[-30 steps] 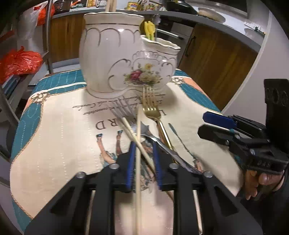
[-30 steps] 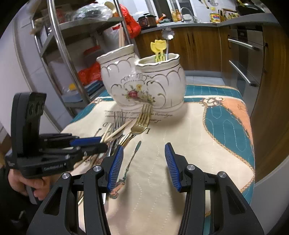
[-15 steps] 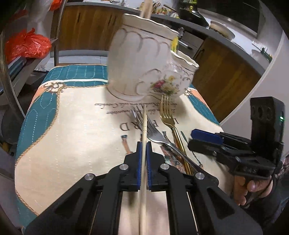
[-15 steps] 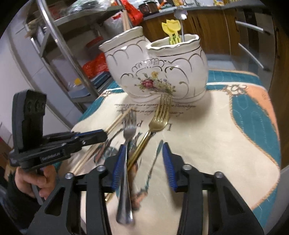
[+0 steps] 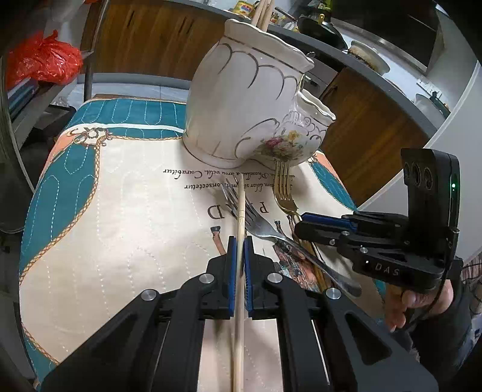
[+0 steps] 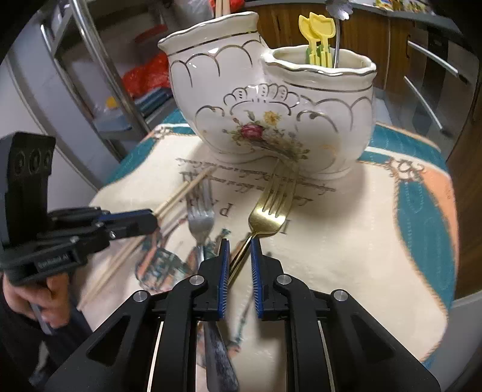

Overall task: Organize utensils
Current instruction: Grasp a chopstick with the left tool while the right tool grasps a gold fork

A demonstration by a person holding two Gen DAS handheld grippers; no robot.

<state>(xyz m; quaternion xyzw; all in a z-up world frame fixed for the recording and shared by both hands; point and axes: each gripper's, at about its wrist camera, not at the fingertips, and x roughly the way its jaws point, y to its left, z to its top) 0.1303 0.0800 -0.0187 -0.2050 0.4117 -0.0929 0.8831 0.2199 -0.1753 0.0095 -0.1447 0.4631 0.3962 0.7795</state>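
Observation:
My left gripper [image 5: 238,241] is shut on a wooden chopstick [image 5: 240,223] that points toward the white ceramic two-part holder [image 5: 250,111]. My right gripper [image 6: 239,244] is nearly closed around the handle of the gold fork [image 6: 268,211], which lies with its tines at the holder's [image 6: 271,99] base. A silver fork [image 6: 199,217] lies just left of it, also seen in the left wrist view [image 5: 262,226]. More chopsticks [image 6: 183,193] lie under the left gripper [image 6: 132,221]. The right gripper also shows in the left wrist view [image 5: 313,223].
The holder's right cup holds yellow picks [image 6: 319,36] and a metal utensil. Chopsticks [image 5: 262,12] stand in its taller cup. A patterned cloth [image 5: 105,217] covers the small table. A metal rack [image 6: 99,66] stands at left, wooden cabinets [image 5: 370,120] behind.
My left gripper kept its grip on the chopstick and shifted left. My right gripper moved forward and narrowed its jaws around the gold fork's handle.

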